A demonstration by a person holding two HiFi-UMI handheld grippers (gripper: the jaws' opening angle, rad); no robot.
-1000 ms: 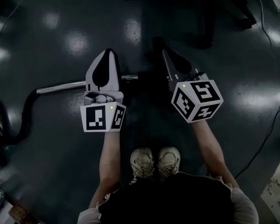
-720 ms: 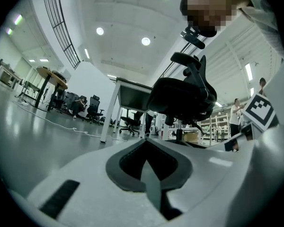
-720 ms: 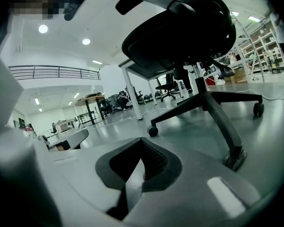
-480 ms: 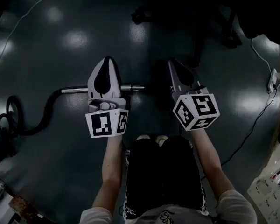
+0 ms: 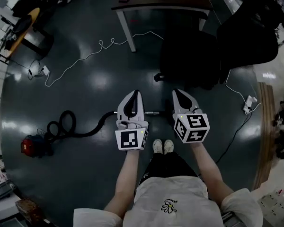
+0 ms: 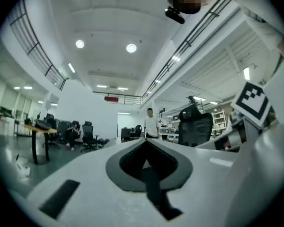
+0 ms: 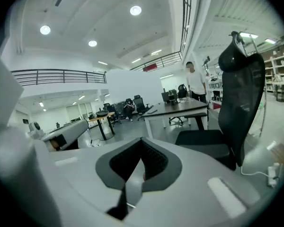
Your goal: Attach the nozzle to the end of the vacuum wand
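Right, nearest in, the person's white shirt (image 5: 173, 200) fills the bottom of the head view, both forearms stretched forward. Just past it, a pair of pale shoes (image 5: 162, 146) stand on the dark glossy floor (image 5: 85, 183).

Held out in front, the left gripper (image 5: 134, 97) and the right gripper (image 5: 179, 96) sit side by side, a little apart, marker cubes facing the camera. Each gripper's own view shows the fingers pressed together at the tip with nothing between them, so both are empty. Both look out across a big office hall rather than down at the floor.

Down on the floor beyond the shoes lies the vacuum wand (image 5: 151, 112), its metal end showing in the gap between the two grippers and touched by neither. Its black hose (image 5: 105, 118) curls away to the left, through a loop, to a red canister (image 5: 31, 145). The nozzle can't be made out for certain in the dark patch by the wand's end.

Further out, a black office chair (image 5: 189, 56) stands beyond the right gripper, and a white cable (image 5: 99, 45) snakes across the floor. Furthest off, a table (image 5: 161, 6) with pale legs, and in the left gripper view a standing person (image 6: 150, 124) among more chairs.
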